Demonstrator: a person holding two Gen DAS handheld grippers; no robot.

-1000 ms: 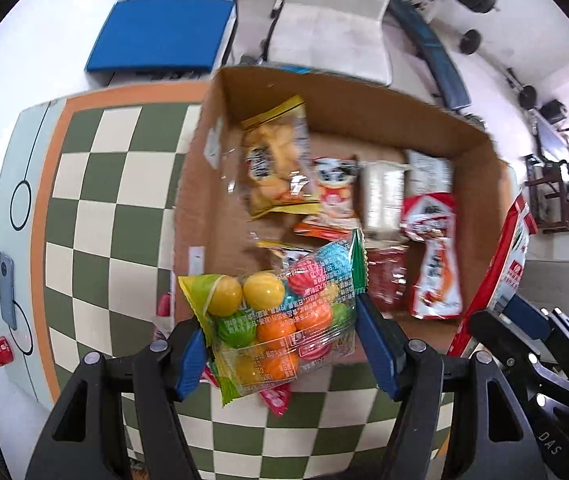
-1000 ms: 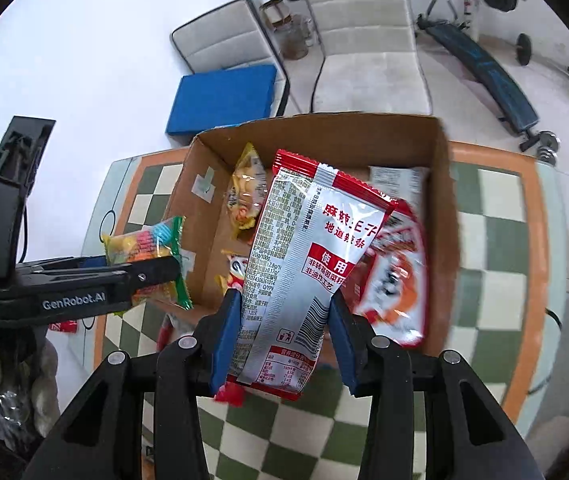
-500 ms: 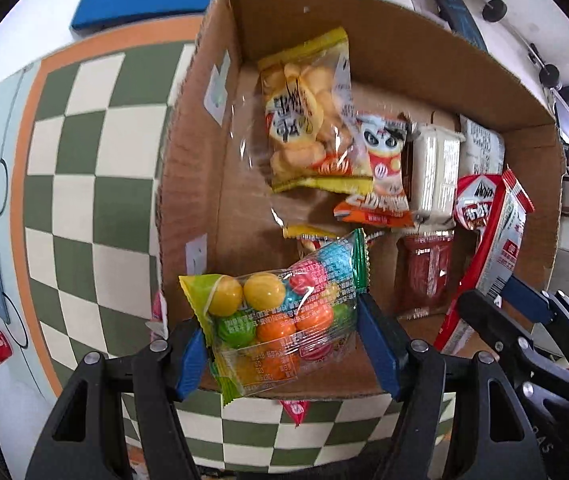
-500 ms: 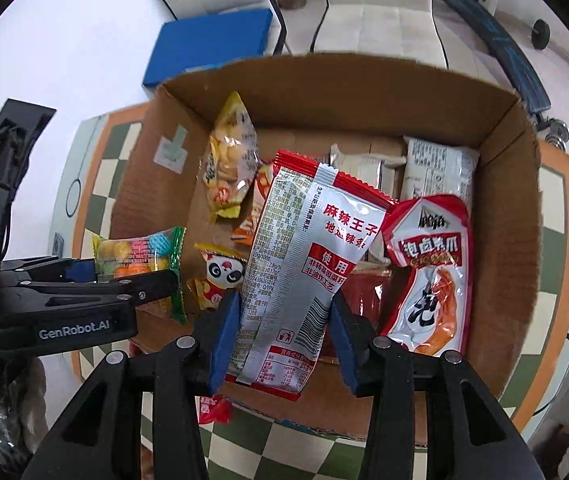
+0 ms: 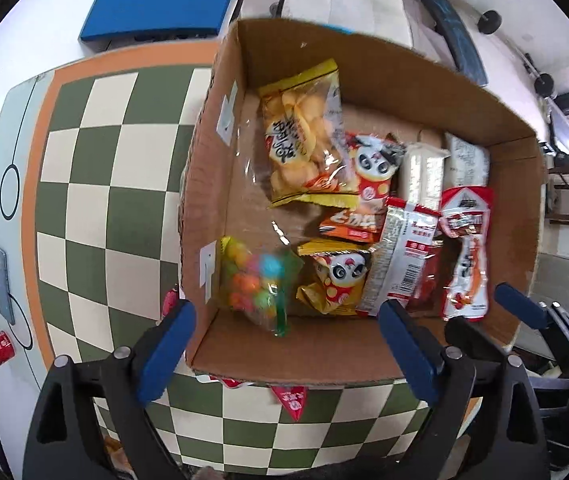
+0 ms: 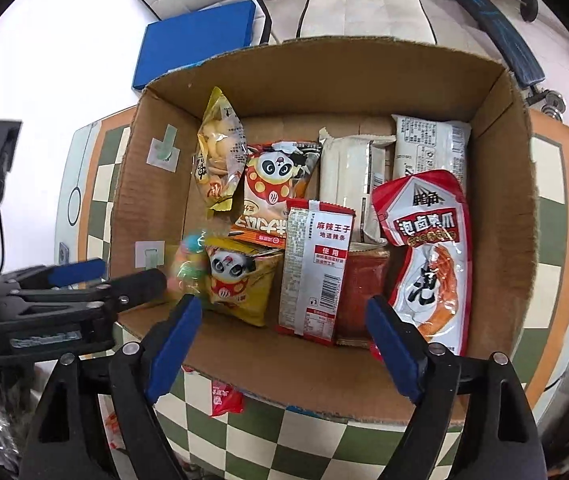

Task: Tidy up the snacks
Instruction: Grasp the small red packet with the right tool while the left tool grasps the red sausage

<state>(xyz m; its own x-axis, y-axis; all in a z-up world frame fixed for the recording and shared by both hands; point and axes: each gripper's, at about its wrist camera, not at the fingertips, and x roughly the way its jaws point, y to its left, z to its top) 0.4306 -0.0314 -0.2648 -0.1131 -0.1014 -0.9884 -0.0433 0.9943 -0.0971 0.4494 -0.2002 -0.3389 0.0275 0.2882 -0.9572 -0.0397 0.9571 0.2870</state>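
snacks lay loose in the cardboard box (image 5: 220,352) on the checkered surface (image 5: 124,208). nearest its front wall, the left tool (image 5: 284,344) and right tool (image 6: 284,344) both hung with jaws spread wide and nothing between them. just inside that wall, at the box's left corner, lay the candy bag (image 5: 254,284), blurred, likely light, crinkly and lumpy, best pinched at its sealed edge. right of it the silver spicy-strip packet (image 6: 316,272) lay flat, long axis running front to back, red top toward the rear wall; probably soft and slippery, so grip a short end. farther back lay the yellow chip bag (image 5: 304,136), puffy and crushable.
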